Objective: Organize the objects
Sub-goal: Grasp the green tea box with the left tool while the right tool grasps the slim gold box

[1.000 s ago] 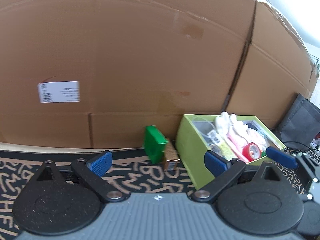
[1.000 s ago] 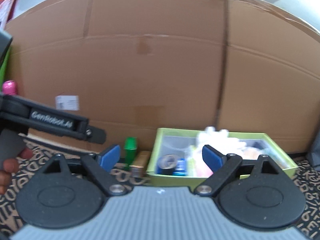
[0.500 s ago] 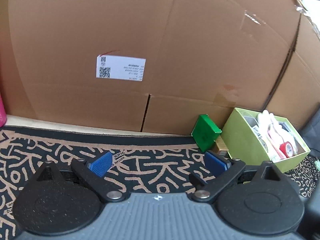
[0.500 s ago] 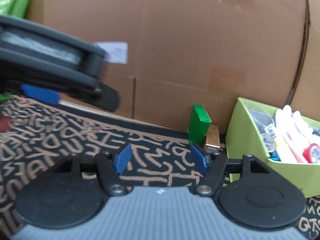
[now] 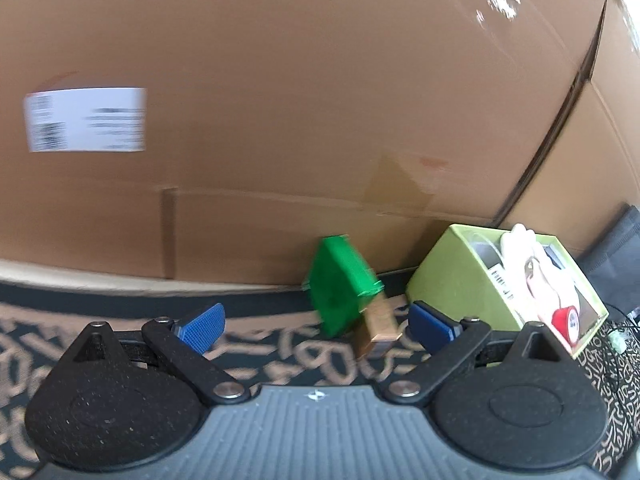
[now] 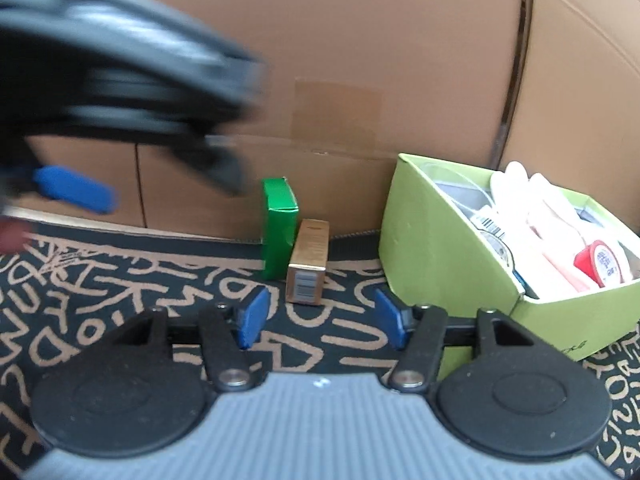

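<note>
In the right wrist view, the left claw (image 6: 76, 190) blurs across the upper left, fingers spread and empty. At centre, a green box (image 6: 279, 226) stands on the patterned rug (image 6: 120, 280), touching a small gold box (image 6: 308, 266). Lower centre, the right claw (image 6: 320, 320) gapes empty. At right sits the lime bin (image 6: 432, 240).

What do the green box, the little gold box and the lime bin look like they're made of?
Green box: likely glossy printed card, folded top flap. Gold box: metallic-finish carton, barcode label on its end. Lime bin: matte paperboard, it seems, with creased corners.
</note>
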`<state>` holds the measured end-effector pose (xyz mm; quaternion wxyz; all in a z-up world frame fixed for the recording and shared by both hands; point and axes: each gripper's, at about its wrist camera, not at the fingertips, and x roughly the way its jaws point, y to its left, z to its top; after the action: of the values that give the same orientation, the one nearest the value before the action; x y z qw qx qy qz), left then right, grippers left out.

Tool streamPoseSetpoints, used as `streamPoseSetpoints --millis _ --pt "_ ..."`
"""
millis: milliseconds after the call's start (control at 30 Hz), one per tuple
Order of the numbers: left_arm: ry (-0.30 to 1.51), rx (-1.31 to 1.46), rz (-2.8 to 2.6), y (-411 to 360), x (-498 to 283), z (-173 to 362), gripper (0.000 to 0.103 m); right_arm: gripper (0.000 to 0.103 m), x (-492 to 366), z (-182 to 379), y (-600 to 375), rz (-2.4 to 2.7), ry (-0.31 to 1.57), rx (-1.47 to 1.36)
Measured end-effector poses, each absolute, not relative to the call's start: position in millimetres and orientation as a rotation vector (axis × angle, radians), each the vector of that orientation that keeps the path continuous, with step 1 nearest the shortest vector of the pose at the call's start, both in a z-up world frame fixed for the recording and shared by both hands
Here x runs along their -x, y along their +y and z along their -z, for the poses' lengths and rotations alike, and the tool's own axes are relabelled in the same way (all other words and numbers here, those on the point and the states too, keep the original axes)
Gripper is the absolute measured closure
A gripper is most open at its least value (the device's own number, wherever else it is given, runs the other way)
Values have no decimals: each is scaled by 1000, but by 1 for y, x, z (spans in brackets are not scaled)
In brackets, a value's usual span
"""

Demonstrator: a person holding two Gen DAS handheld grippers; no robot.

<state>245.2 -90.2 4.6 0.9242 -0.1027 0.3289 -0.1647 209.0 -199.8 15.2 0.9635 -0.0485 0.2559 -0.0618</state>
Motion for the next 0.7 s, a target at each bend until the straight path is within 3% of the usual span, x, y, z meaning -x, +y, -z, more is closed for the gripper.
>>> streamPoseSetpoints --millis 100,167,233,300,633,667,700 --pt "709 210 345 -110 -270 4 8 43 -206 -16 -198 100 510 89" --pt "752 194 343 -113 -287 12 27 43 -206 -17 -198 81 509 87" --pt "796 213 370 -104 -298 21 59 43 -210 -17 -196 63 507 95" --pt "830 269 379 -88 -303 30 71 43 -213 -17 -192 40 506 101" --pt "837 418 397 -3 -263 44 73 43 -255 -14 -182 99 540 171" --pt "836 397 398 2 -254 44 73 48 -261 -14 -185 101 550 165" --pt "839 375 401 6 -247 44 72 65 -265 -15 -187 92 554 156"
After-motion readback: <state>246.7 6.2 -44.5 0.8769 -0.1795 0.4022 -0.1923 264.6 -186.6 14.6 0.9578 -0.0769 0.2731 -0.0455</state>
